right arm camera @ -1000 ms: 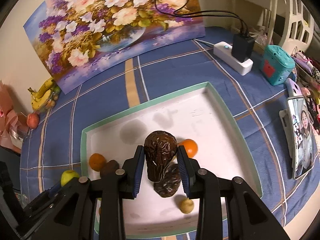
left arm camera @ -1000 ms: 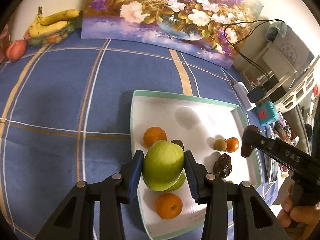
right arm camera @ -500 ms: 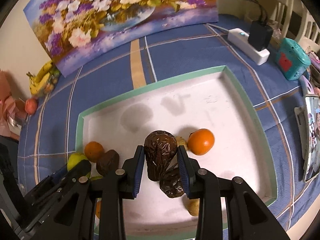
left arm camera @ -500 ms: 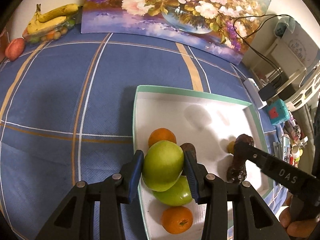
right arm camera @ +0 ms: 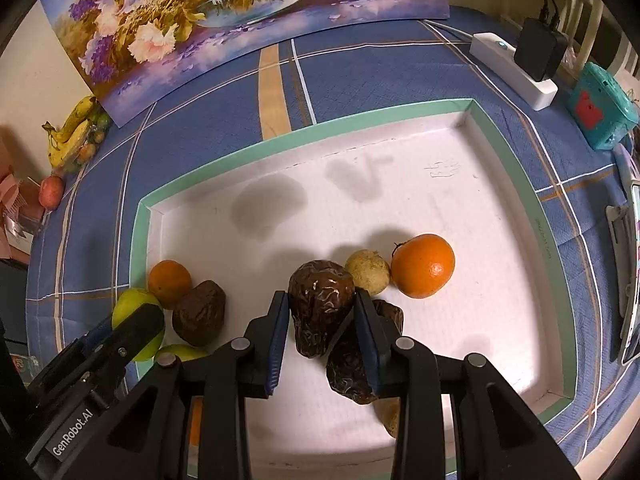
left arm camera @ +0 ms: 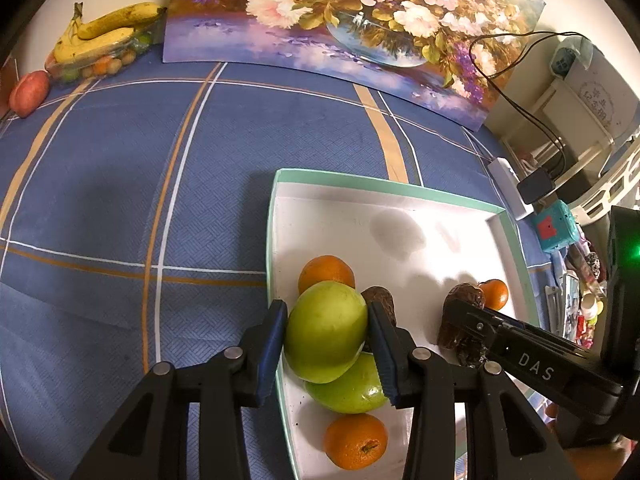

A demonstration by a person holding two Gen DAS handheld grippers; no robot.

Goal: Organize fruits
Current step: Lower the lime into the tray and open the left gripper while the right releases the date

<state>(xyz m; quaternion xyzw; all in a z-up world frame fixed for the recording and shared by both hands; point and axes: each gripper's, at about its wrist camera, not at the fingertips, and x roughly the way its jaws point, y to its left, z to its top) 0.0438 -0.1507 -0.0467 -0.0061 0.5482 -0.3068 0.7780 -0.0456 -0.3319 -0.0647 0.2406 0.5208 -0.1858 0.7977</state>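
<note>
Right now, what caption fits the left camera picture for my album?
Left gripper holds a green apple over the white tray of fruit.

Blue plaid tablecloth (left arm camera: pixel 120 184) under tray (left arm camera: pixel 380 188)

Blue plaid tablecloth (left arm camera: pixel 120 184); floral painting (left arm camera: pixel 352 20) leans against pale wall (right arm camera: pixel 28 80).

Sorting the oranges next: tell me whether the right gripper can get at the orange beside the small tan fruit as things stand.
Probably not yet. The right gripper is shut on a wrinkled brown fruit, so its jaws are full. The orange itself sits uncovered on the tray, just ahead and to the right.
</note>
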